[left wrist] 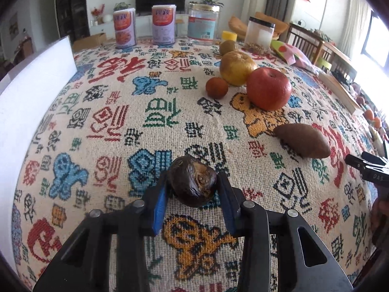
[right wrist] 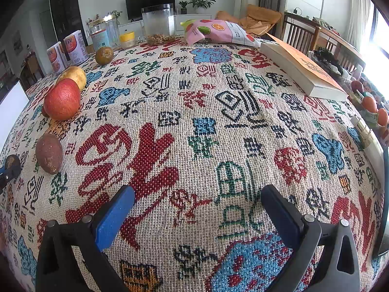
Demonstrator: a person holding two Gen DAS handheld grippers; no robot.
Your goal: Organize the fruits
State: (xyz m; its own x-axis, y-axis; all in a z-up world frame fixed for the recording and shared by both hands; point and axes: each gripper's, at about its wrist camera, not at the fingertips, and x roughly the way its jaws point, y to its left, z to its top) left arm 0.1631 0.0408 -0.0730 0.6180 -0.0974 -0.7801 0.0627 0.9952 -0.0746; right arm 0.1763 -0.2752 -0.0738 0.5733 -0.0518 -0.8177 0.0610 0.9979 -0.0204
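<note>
My left gripper (left wrist: 193, 177) is shut on a dark, wrinkled fruit (left wrist: 192, 185) that sits low over the patterned tablecloth (left wrist: 150, 112), with both blue pads against its sides. Beyond it to the right lie a brown oval fruit (left wrist: 302, 140), a red apple (left wrist: 268, 88), a yellow pear (left wrist: 237, 68), a small brown-orange fruit (left wrist: 216, 87) and a greenish-brown round fruit (left wrist: 228, 47). My right gripper (right wrist: 197, 194) stands open over bare cloth with nothing between its pads. The right wrist view shows the apple (right wrist: 62, 99), pear (right wrist: 74, 75) and brown oval fruit (right wrist: 49, 153) at far left.
Two cans (left wrist: 163, 24), a glass jar (left wrist: 203, 24) and a white-lidded jar (left wrist: 260, 32) line the table's far edge. A snack bag (right wrist: 218, 32) and a book (right wrist: 304, 73) lie at the back right. A white board (left wrist: 31, 92) stands at the left. Tangerines (right wrist: 369, 104) sit past the right edge.
</note>
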